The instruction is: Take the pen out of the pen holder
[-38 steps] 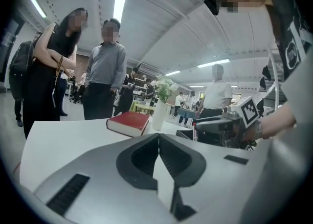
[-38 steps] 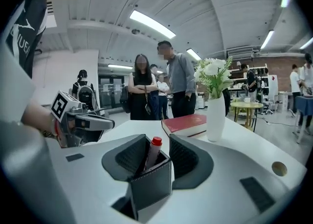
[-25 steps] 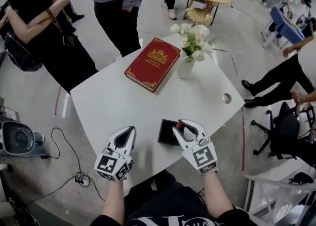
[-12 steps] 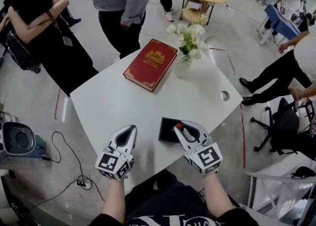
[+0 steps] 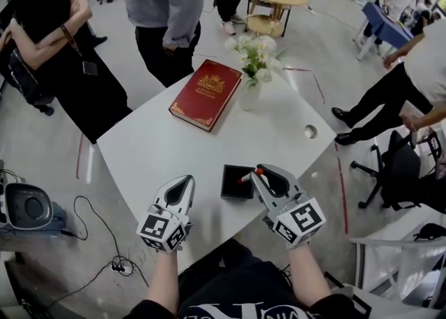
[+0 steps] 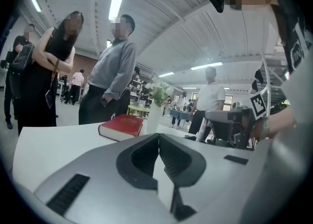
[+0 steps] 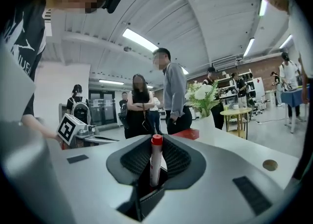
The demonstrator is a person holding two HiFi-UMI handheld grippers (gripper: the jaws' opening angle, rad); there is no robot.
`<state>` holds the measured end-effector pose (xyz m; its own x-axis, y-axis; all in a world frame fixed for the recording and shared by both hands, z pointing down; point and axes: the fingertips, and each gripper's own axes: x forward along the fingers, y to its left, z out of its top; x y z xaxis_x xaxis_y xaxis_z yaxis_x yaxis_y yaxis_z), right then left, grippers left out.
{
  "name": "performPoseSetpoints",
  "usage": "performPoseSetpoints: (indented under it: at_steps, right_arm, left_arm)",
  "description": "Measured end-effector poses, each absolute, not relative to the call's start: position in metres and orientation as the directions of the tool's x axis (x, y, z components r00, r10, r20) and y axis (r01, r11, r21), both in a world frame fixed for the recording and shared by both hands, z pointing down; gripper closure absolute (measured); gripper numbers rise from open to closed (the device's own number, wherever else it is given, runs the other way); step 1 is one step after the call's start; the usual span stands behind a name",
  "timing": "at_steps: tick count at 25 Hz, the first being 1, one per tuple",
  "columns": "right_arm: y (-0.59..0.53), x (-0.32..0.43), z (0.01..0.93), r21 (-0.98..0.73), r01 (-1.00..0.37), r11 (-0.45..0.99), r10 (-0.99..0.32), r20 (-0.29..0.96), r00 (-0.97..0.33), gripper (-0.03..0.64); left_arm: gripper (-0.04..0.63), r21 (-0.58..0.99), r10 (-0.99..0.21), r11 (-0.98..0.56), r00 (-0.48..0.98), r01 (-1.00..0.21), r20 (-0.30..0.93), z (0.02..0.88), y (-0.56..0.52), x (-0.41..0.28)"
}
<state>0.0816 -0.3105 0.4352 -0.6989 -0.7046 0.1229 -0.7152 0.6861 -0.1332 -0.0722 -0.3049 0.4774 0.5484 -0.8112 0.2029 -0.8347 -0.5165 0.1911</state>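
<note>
A pen with a red cap (image 5: 258,170) is clamped between the jaws of my right gripper (image 5: 254,173) and tilts down to the left over the black square pen holder (image 5: 234,187). In the right gripper view the pen (image 7: 155,162) stands upright between the ribbed pads, with the holder's dark rim (image 7: 148,201) just under its lower end. Whether the tip is clear of the holder I cannot tell. My left gripper (image 5: 185,181) hovers shut and empty over the white table (image 5: 153,150) near its front edge. Its closed jaws (image 6: 159,139) point toward the book.
A red book (image 5: 205,93) and a white vase of flowers (image 5: 249,95) sit at the table's far side. A round cable hole (image 5: 310,131) lies near the right edge. Two people stand close behind the table, and an office chair (image 5: 397,171) is at the right.
My right gripper has risen and rolled with the pen, drawing it up from the holder. The left gripper has stayed in place.
</note>
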Motion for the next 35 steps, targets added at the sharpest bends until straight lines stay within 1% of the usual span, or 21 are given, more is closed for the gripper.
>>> performPoseSetpoints:
  at_steps: [9, 20, 27, 35]
  right_arm:
    - [-0.304, 0.091, 0.401, -0.142, -0.726, 0.673, -0.729, 0.039, -0.684, 0.538]
    - [-0.298, 0.122, 0.377, -0.151, -0.779, 0.609, -0.790, -0.024, -0.613, 0.538]
    - [-0.291, 0.142, 0.370, -0.133, -0.816, 0.563, -0.825, -0.034, -0.564, 0.538]
    - [-0.288, 0.158, 0.379, -0.111, -0.854, 0.508, -0.860, -0.006, -0.511, 0.538]
  left_arm:
    - [0.591, 0.186, -0.801, -0.536, 0.565, -0.824, 0.197, 0.472, -0.307, -0.064]
    - [0.591, 0.178, -0.799, -0.550, 0.576, -0.816, 0.173, 0.462, -0.304, -0.062]
    - [0.591, 0.173, -0.794, -0.562, 0.586, -0.809, 0.160, 0.457, -0.305, -0.060]
    - [0.591, 0.171, -0.796, -0.565, 0.588, -0.807, 0.145, 0.451, -0.309, -0.062]
